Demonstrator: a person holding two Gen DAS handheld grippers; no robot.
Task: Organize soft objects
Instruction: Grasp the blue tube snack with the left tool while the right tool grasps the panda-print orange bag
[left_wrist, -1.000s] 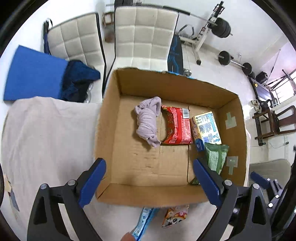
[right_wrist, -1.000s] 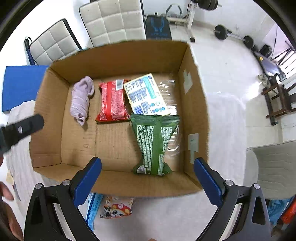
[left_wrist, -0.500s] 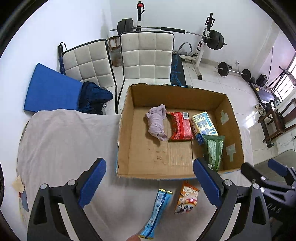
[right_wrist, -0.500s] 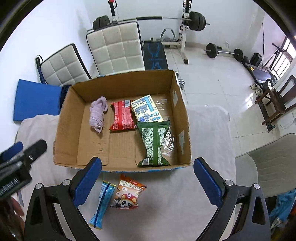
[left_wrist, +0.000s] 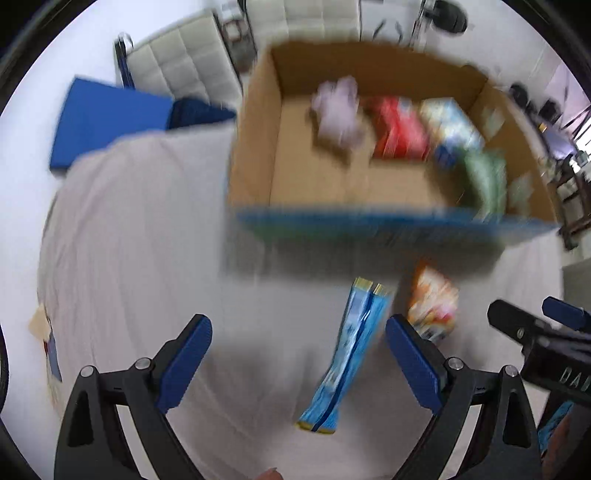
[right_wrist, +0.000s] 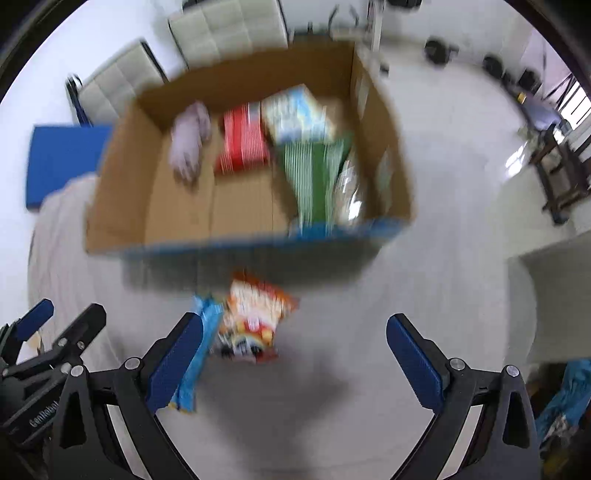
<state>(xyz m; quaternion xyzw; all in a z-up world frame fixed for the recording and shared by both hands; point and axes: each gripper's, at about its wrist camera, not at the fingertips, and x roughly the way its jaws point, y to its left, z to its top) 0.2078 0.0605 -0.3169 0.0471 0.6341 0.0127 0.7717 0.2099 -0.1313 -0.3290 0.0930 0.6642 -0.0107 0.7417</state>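
Note:
Both views are motion-blurred. A cardboard box (left_wrist: 255, 147) sits on the cloth-covered table and holds a lilac cloth (left_wrist: 338, 110), a red packet (left_wrist: 399, 127), a blue-white packet (left_wrist: 452, 125) and a green packet (left_wrist: 484, 181). In front of the box lie a long blue packet (left_wrist: 352, 347) and an orange snack bag (left_wrist: 434, 306). My left gripper (left_wrist: 299, 362) is open and empty, just left of the blue packet. My right gripper (right_wrist: 295, 362) is open and empty, with the orange bag (right_wrist: 255, 317) and blue packet (right_wrist: 195, 365) by its left finger.
The table wears a pale cloth (left_wrist: 140, 240). Two white padded chairs (left_wrist: 184, 70) and a blue mat (left_wrist: 107, 122) stand beyond it. Gym weights lie on the floor at the far right (right_wrist: 437, 50). My right gripper shows at the left wrist view's right edge (left_wrist: 535, 332).
Both grippers have pulled back from above the box and dropped toward the table in front of it. The two loose packets now lie close to the fingers. Both jaws stayed open.

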